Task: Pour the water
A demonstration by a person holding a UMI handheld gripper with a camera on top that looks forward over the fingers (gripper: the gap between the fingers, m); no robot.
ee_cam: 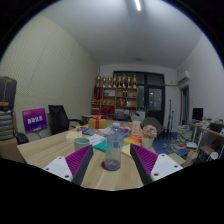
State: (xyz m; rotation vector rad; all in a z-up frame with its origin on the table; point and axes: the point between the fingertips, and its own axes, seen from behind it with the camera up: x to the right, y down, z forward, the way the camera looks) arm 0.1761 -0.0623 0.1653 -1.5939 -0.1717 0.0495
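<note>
Gripper released | clear bottle between fingers (gaps both sides) | cup left | table cluttered beyond

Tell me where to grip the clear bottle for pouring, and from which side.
Grip the bottle around its mid-body, coming straight ahead along the table. It stands upright just ahead of the open tool, roughly centred on the gap, and its straight round sides suit the pads. The narrower top likely offers less hold.
</note>
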